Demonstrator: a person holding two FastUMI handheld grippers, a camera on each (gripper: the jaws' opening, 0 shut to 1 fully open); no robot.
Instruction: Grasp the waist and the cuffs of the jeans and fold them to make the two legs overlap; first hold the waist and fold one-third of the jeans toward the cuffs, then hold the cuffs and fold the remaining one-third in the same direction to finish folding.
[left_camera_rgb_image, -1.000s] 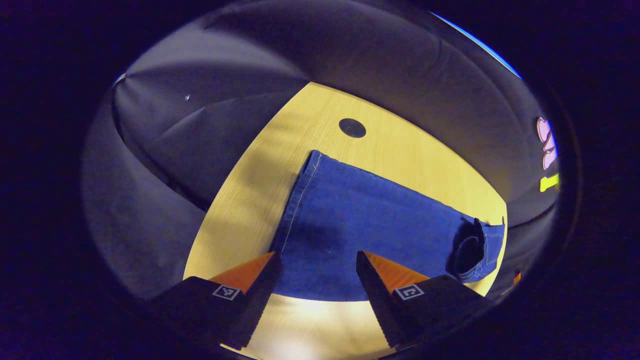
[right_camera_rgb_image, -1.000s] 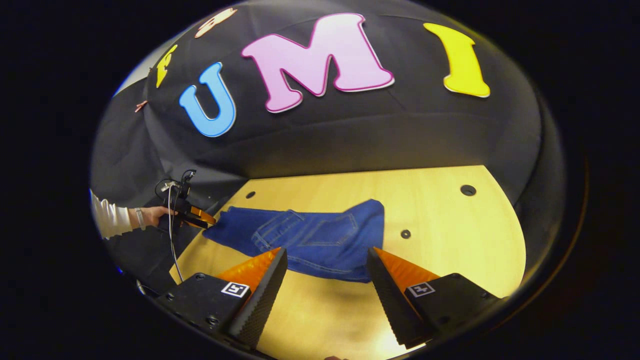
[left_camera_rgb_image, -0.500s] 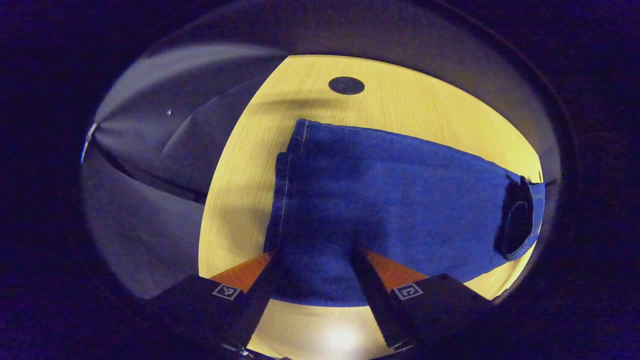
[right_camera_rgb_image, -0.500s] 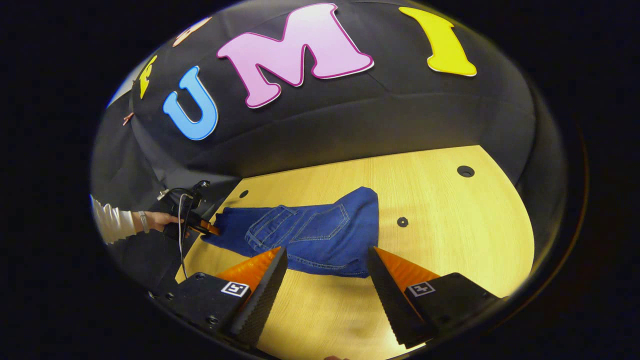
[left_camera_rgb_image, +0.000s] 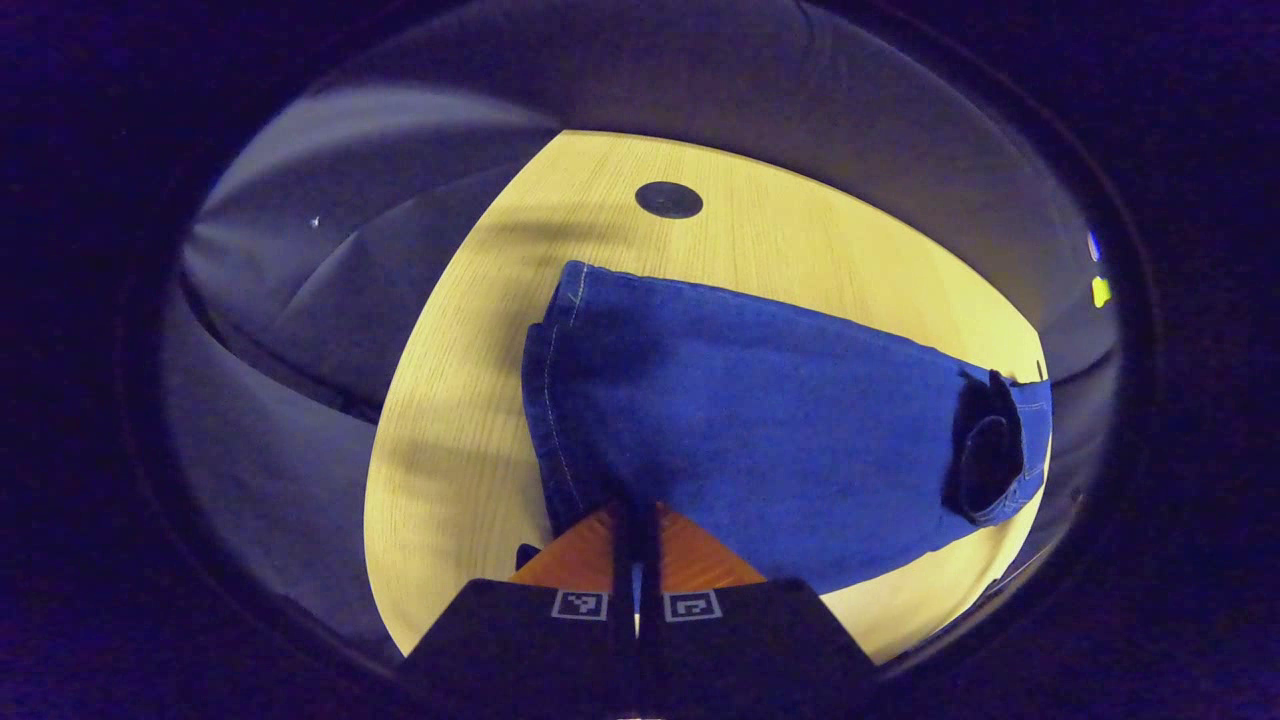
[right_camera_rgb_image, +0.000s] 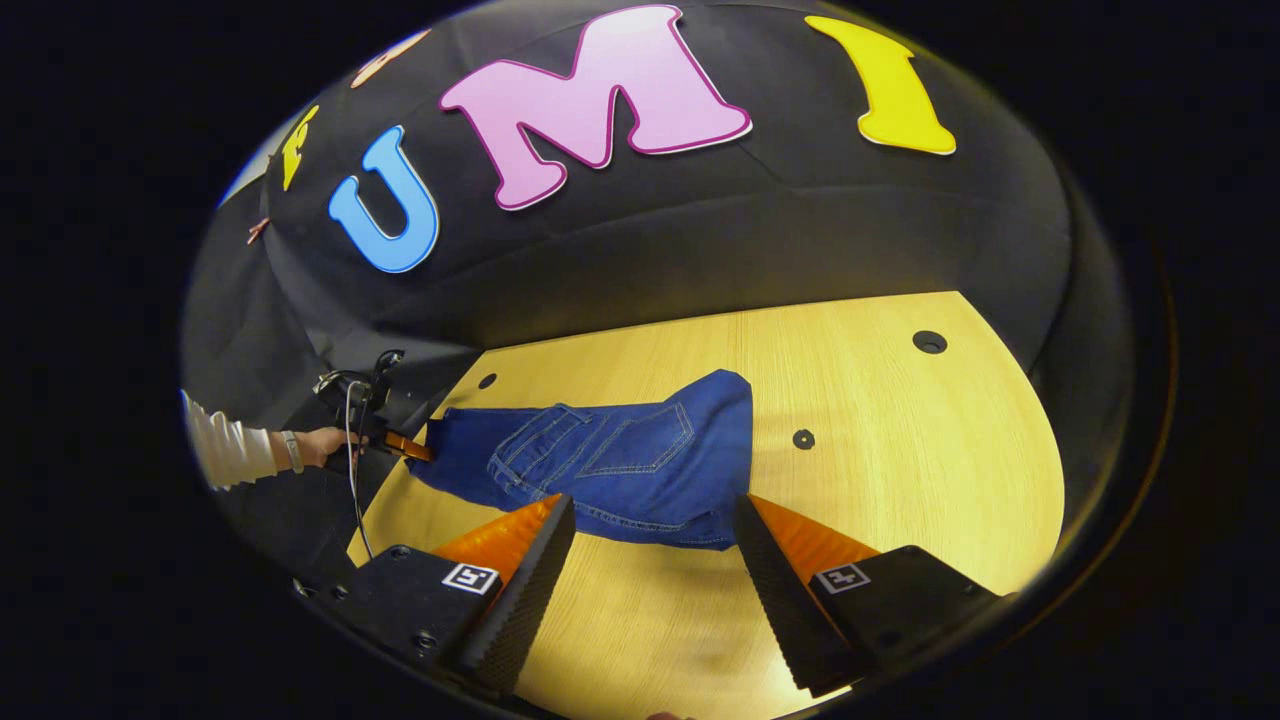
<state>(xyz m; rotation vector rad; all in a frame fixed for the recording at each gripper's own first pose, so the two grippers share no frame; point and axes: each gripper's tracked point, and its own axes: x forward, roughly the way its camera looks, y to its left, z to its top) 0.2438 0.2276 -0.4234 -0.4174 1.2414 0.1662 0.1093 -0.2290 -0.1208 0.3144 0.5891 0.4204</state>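
We've got the left gripper (left_camera_rgb_image: 636, 510) pinched on the near cuff edge of the jeans (left_camera_rgb_image: 760, 420) — fingers together w/ denim between them, probably so that end can be lifted for a fold. The jeans lie flat across the table (right_camera_rgb_image: 900, 480), legs seemingly stacked, waist toward the right gripper (right_camera_rgb_image: 650, 545). Its fingers stand wide apart just short of the waist, holding nothing — prob. lining up a grab there. No readable brand or label on the denim.

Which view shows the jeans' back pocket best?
Right gripper view: the pocket faces the camera with its stitching clear, near the waist end of the jeans. Left gripper view looks from the cuff end; the waist end sits far off, the pocket not made out.
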